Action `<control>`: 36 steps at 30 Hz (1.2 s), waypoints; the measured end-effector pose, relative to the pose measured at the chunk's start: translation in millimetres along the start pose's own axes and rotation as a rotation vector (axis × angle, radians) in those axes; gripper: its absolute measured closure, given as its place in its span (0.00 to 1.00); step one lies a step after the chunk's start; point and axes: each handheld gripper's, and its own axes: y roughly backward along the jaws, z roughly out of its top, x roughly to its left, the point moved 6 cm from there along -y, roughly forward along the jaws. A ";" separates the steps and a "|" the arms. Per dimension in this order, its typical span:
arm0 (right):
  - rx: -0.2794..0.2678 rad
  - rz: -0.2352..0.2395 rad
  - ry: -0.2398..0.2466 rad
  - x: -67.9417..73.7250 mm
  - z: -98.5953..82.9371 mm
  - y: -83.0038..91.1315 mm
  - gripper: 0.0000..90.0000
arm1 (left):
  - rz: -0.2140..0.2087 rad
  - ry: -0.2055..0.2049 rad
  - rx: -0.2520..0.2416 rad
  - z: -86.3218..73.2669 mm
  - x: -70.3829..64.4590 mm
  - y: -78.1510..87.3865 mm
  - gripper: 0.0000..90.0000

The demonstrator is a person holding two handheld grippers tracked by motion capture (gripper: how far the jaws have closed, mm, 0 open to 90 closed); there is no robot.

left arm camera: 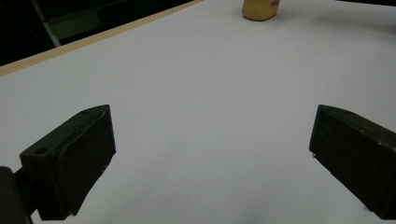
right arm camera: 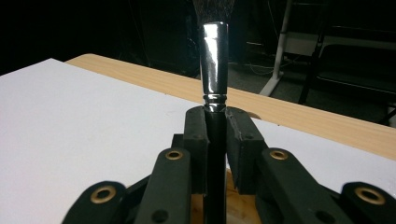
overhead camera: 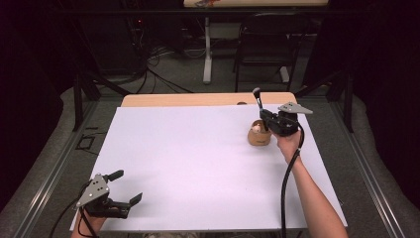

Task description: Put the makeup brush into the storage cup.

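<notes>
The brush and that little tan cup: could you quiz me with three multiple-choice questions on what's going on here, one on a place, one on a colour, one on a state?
1. Where does the tan cup stand?
A. near the sheet's far right part
B. at the sheet's near left corner
C. on the floor

2. What colour is the sheet that covers the table?
A. green
B. white
C. red

3. How do the jaws of the left hand-held gripper stand?
A. shut on the cup
B. shut on a brush
C. wide open, holding nothing

Answers:
1. A: in the high view the cup sits far right on the sheet, right by the right hand-held gripper.
2. B: the sheet is plain white in every view.
3. C: the left gripper view shows both jaws far apart over bare sheet, while the brush is clamped by the right one.
</notes>
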 end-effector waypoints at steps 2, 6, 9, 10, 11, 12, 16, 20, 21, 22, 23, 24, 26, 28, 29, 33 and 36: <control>0.001 0.001 -0.005 -0.5 -1.2 -1.0 0.88 | -0.001 -0.001 -0.001 0.1 -0.2 0.0 0.01; 0.010 0.011 -0.020 -2.4 -4.7 -2.2 0.88 | -0.001 -0.001 0.001 -0.1 -0.2 0.4 0.01; 0.016 0.005 -0.009 -3.0 -7.7 -3.5 0.88 | -0.002 -0.002 0.000 0.0 -0.2 0.3 0.01; 0.025 0.006 -0.003 -2.5 -8.8 -4.0 0.88 | -0.001 -0.001 0.000 0.0 -0.4 0.0 0.01; 0.028 0.006 0.003 -2.0 -10.3 -5.5 0.88 | -0.004 -0.002 -0.001 0.0 -0.6 -0.3 0.01; 0.034 0.006 0.002 -1.6 -11.0 -5.5 0.88 | -0.004 -0.001 0.000 0.0 -1.0 -0.4 0.01; 0.053 -0.001 0.014 -0.1 -13.6 -6.7 0.88 | -0.003 -0.002 -0.002 0.2 -0.8 -0.1 0.01; 0.061 -0.005 0.011 -0.3 -15.0 -6.9 0.88 | -0.003 -0.003 -0.003 0.4 -0.9 -0.2 0.01; 0.067 -0.007 0.013 -0.1 -15.4 -6.6 0.88 | -0.002 -0.004 -0.001 0.4 -0.9 -0.2 0.01; 0.072 -0.009 0.014 -0.1 -15.6 -6.3 0.87 | -0.002 -0.001 -0.001 0.5 -1.0 -0.5 0.01; 0.076 -0.012 0.014 -0.3 -15.6 -6.1 0.87 | -0.004 -0.003 0.001 0.4 -1.0 -0.6 0.01; 0.077 -0.014 0.012 -0.4 -15.7 -6.1 0.87 | -0.004 -0.004 0.001 0.5 -1.0 -0.8 0.01; 0.087 -0.021 0.014 -0.5 -16.1 -5.3 0.87 | -0.004 -0.004 0.000 0.7 -1.1 -0.9 0.01; 0.094 -0.022 0.017 -0.1 -16.4 -5.0 0.87 | -0.004 -0.005 0.000 0.9 -1.1 -1.0 0.01; 0.104 -0.028 0.025 -0.3 -16.9 -5.0 0.86 | -0.004 -0.005 0.001 0.9 -1.1 -1.0 0.01; 0.114 -0.036 -0.001 -2.3 -17.5 -3.6 0.65 | -0.003 -0.011 0.003 1.4 -0.9 -1.5 0.01; 0.112 -0.042 -0.041 -5.9 -16.4 -0.3 0.52 | -0.006 -0.009 0.002 1.5 -1.5 -2.2 0.01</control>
